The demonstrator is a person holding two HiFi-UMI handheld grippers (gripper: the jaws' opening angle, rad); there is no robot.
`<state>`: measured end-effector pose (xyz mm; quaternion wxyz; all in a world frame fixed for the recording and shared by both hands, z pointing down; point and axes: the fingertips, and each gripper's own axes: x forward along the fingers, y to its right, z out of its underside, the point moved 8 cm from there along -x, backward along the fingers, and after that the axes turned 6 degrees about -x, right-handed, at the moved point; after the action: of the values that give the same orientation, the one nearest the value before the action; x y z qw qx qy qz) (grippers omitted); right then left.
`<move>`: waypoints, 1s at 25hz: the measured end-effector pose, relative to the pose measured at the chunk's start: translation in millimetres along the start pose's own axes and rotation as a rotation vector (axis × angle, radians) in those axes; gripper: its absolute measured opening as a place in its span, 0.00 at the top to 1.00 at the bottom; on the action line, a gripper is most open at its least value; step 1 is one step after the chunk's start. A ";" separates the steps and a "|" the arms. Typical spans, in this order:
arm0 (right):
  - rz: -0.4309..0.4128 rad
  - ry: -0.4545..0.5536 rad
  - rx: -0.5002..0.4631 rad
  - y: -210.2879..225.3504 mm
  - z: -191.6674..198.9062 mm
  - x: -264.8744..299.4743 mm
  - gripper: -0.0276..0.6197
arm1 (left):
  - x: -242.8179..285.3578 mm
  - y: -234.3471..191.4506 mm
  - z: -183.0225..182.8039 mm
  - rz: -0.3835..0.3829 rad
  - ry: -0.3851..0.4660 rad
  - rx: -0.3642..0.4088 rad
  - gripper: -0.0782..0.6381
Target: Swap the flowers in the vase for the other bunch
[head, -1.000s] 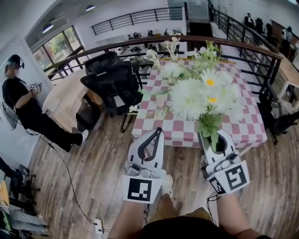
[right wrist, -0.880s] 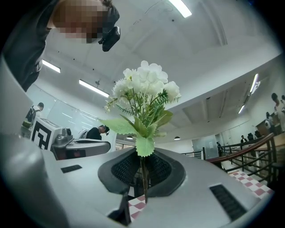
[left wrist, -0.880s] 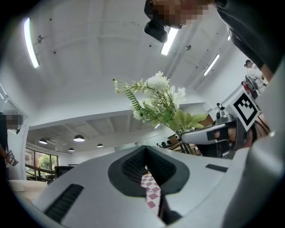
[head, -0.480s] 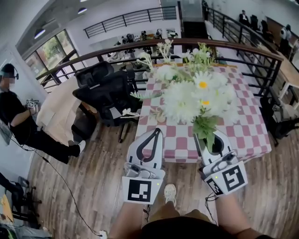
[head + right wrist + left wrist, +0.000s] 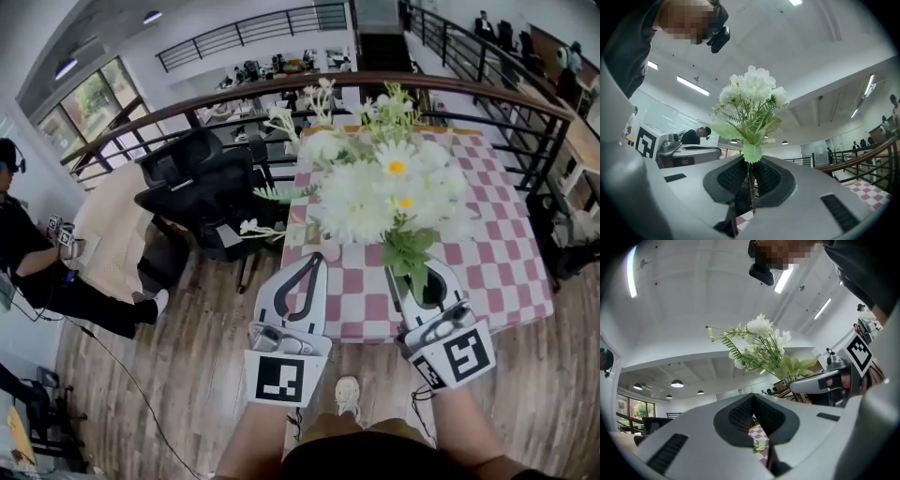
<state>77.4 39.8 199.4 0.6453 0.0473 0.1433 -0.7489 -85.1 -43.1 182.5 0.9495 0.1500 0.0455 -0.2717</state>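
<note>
Gripping a bunch of white flowers (image 5: 389, 192) low on its thin stem (image 5: 750, 187): right claw (image 5: 424, 281), shut tight on it, blooms upright over the near edge of the checked bench (image 5: 487, 272). Just beside it, left claw (image 5: 309, 272), closed on nothing. Vase not made out behind the blooms. Black office chair (image 5: 202, 183) to the left, curved railing (image 5: 187, 98) beyond. Likely step: bringing this bunch to the vase. Best done by keeping the stem vertical and the squeeze steady, approaching level, then clearing the old flowers with the empty claw before lowering the stem straight in, without crushing leaves.
</note>
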 end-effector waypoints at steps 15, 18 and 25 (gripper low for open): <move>0.007 -0.010 0.011 11.9 13.9 43.5 0.87 | 34.7 -32.0 13.8 0.024 0.000 0.014 0.88; -0.001 -0.028 0.015 10.3 22.8 58.4 0.87 | 40.2 -44.5 23.0 0.041 -0.017 0.047 0.88; -0.014 -0.041 0.019 3.9 34.1 88.4 0.87 | 44.6 -70.7 41.2 0.039 -0.029 0.041 0.88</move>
<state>70.7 -54.3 208.8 0.6426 0.0371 0.1230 -0.7554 -84.5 -135.3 195.8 0.9518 0.1665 0.0232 -0.2564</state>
